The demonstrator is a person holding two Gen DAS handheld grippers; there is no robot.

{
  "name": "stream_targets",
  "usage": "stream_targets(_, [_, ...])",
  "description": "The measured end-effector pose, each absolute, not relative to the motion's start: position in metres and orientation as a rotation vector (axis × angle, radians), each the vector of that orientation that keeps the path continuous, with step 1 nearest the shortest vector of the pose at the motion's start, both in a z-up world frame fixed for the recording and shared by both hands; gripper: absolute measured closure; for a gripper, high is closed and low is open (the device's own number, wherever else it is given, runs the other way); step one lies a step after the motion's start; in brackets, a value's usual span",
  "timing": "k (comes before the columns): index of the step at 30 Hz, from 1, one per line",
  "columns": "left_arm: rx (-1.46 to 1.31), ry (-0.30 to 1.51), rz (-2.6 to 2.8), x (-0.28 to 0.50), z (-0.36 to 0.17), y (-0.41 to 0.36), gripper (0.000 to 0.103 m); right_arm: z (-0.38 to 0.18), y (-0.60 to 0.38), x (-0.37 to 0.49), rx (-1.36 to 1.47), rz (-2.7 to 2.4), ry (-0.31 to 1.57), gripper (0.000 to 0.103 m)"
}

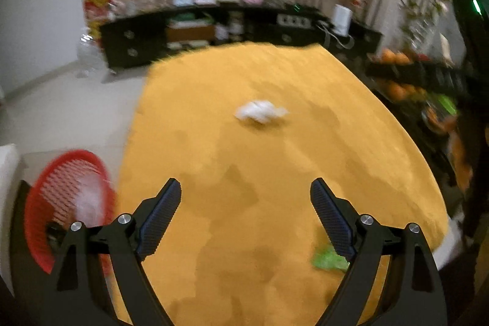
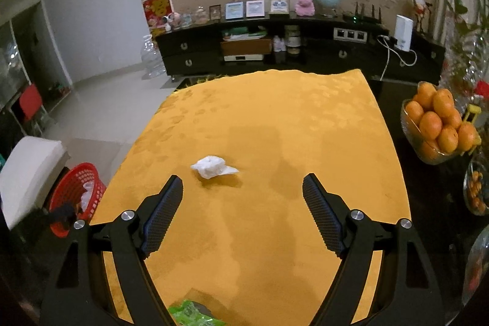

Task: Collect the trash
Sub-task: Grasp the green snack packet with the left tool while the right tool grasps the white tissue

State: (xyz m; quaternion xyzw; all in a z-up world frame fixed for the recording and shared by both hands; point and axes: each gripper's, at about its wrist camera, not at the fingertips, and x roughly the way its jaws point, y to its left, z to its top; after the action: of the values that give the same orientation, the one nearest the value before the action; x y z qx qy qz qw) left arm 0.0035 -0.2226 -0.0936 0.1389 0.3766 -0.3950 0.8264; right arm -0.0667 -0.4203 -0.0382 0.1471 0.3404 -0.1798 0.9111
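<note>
A crumpled white tissue [image 1: 261, 111] lies on the orange tablecloth [image 1: 275, 161]; it also shows in the right wrist view [image 2: 213, 166]. A green wrapper [image 1: 328, 258] lies near the front edge, partly behind my left gripper's right finger, and shows in the right wrist view [image 2: 191, 313]. A red basket [image 1: 65, 203] with white trash inside stands left of the table, also in the right wrist view [image 2: 76, 194]. My left gripper [image 1: 246, 197] is open and empty above the cloth. My right gripper [image 2: 243, 191] is open and empty, just short of the tissue.
A glass bowl of oranges [image 2: 437, 124] stands on the dark surface to the right. A white cushion [image 2: 30, 170] sits by the basket. A black TV cabinet [image 2: 275, 48] with frames and a globe lines the far wall. The left wrist view is motion-blurred.
</note>
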Motion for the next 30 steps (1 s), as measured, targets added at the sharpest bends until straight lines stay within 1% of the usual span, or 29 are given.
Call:
stream_targets(10, [0.441,0.88,-1.009,-0.054,-0.141,-0.263,0.02,-0.039,-0.431,-0.079,0.336,-0.376,0.696,0.025])
stream_targets(16, [0.485,0.914,-1.041,-0.058,-0.154,-0.274,0.021,-0.041,-0.436,-0.084,0.344,-0.377,0.7,0.025])
stream_targets(17, [0.494,0.92,-1.041,-0.058,-0.158,-0.275,0.024,-0.041,-0.436,-0.084,0.345,-0.378,0.7,0.025])
stream_targets(19, [0.507,0.941,-1.042,-0.058,-0.164,-0.277,0.04,-0.041,-0.438,-0.084,0.351,-0.382,0.7,0.025])
stream_targets(22, [0.51,0.945,-1.039,-0.056,-0.169,-0.276,0.054,-0.042,-0.439,-0.085,0.366,-0.382,0.701,0.025])
stream_targets(23, [0.516,0.943,-1.038,-0.056,-0.169,-0.276,0.057,-0.042,-0.44,-0.085,0.374,-0.38,0.701,0.025])
stream_targets(24, [0.515,0.941,-1.039,-0.055,-0.168,-0.275,0.064,-0.043,-0.44,-0.084,0.378,-0.379,0.701,0.025])
stream_targets(30, [0.472,0.943,-1.03,-0.045,-0.162,-0.269,0.065,-0.045,-0.438,-0.08,0.365,-0.374,0.709,0.025])
